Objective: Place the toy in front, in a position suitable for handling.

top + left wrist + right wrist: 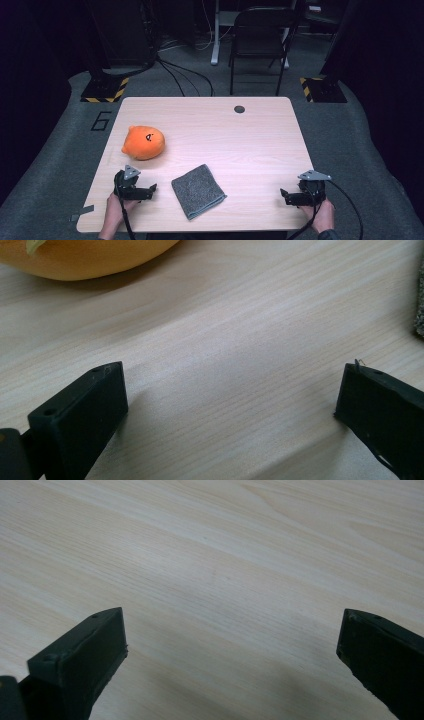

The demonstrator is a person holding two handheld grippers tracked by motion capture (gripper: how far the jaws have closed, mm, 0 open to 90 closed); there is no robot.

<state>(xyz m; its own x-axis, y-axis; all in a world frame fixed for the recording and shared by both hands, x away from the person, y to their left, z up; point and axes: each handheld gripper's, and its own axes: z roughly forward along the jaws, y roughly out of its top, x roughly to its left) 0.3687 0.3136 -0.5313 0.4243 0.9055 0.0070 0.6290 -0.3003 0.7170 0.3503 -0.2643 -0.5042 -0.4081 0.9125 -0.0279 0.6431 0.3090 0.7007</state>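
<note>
Grey folded cloth (198, 191) lies flat beside orange plush (143, 142)

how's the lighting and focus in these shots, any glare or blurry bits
High view: the table is brightly lit and a bit washed out mid-top, the room behind falls to near black; the orange plush and grey cloth look soft. Left gripper view: plush and cloth edge blurred, wood grain sharper. Right gripper view: even light, soft shadows under the open jaws.
</note>
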